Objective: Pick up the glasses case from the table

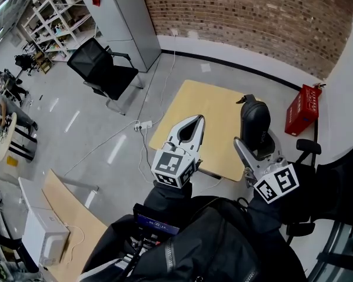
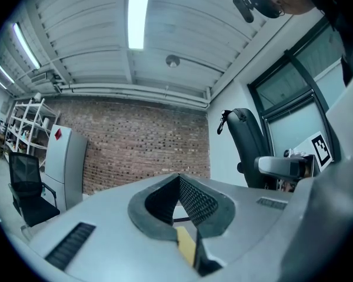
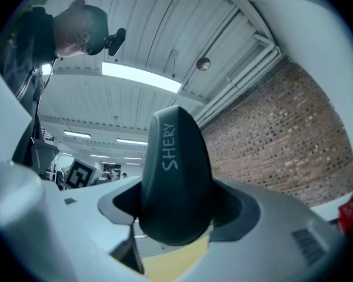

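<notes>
A black glasses case marked SHERY stands on end in my right gripper, whose jaws are shut on it. The case is lifted above the small wooden table and tilts up toward the ceiling in the right gripper view. My left gripper hangs over the table's near left part with its jaws shut and nothing between its ribbed pads. The left gripper points at the brick wall.
A black office chair and a grey cabinet stand on the floor at the back left. A red box leans by the wall at the right. A power strip with cables lies left of the table. Shelving fills the far left.
</notes>
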